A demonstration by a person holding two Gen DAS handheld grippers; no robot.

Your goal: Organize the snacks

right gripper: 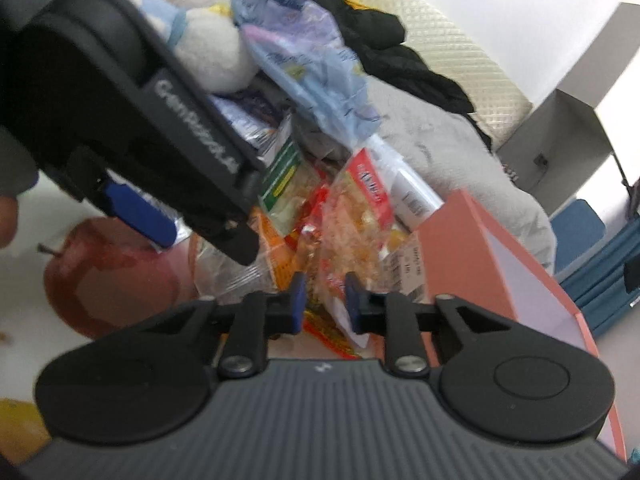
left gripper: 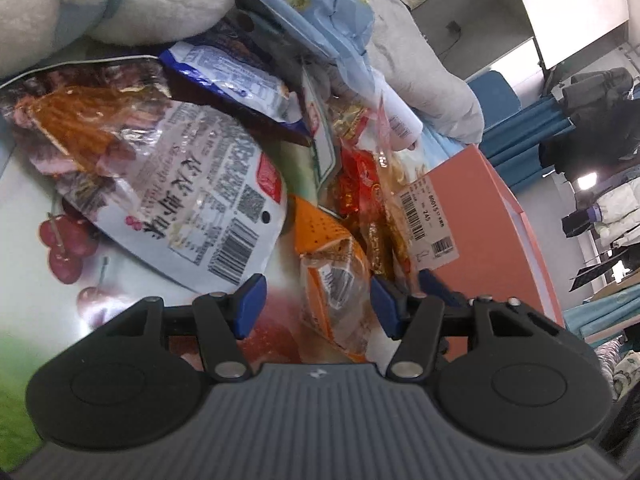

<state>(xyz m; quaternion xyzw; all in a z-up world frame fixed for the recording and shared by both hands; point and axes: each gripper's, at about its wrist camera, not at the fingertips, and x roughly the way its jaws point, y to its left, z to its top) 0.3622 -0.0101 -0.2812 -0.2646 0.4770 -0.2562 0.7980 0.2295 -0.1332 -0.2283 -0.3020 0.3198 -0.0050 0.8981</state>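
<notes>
Now both grippers work the snack pile beside the salmon-pink box (left gripper: 484, 216).

Left gripper (left gripper: 316, 308) stands wide open around an orange-and-clear packet (left gripper: 336, 276) at 6 o'clock; right gripper (right gripper: 322, 300), nearly closed, pinches a clear red-trimmed snack bag (right gripper: 352, 220) running toward 12 o'clock.

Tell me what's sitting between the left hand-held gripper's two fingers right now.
In the left wrist view, the left hand-held gripper is open around the near end of an orange snack packet, which lies on the fruit-print tabletop.
</notes>
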